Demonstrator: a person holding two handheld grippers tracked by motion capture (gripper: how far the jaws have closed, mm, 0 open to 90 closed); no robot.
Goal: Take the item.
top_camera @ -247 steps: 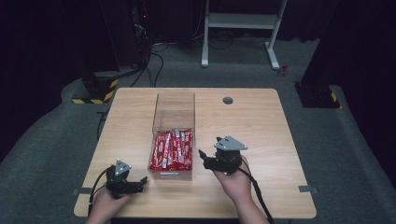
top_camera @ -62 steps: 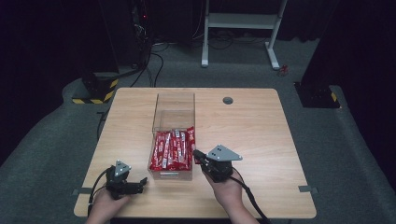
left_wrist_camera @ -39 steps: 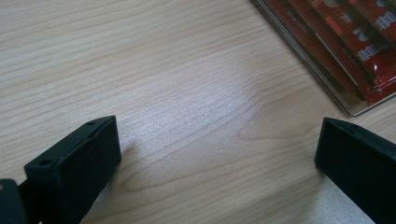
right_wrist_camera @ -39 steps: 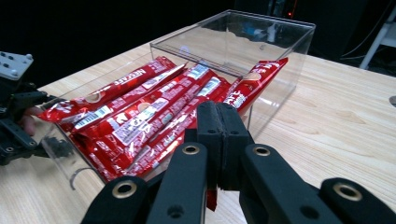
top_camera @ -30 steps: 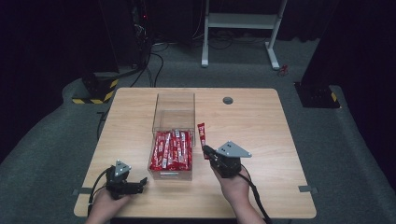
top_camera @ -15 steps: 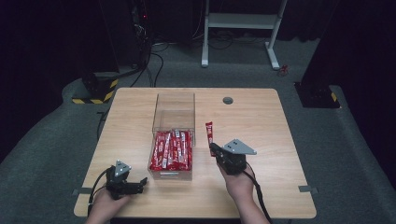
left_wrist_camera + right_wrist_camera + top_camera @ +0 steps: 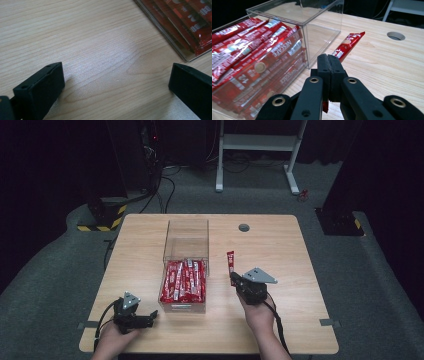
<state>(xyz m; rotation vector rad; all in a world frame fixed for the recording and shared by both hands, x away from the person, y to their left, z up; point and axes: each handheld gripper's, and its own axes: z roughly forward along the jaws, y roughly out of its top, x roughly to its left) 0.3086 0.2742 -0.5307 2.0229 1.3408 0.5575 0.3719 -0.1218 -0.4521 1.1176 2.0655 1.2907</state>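
Right gripper view: sachet clamped in right gripper, jutting forward.

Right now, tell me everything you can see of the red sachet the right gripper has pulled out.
The red sachet is a long, narrow stick pack of glossy foil-like film with white lettering and a pale picture near its far end. The right gripper is shut on its near end; a red tip pokes out below the jaws. It points away from the person, beside the right wall of the clear box, outside it. Whether its far end rests on the wooden table or hangs just above it, I cannot tell.
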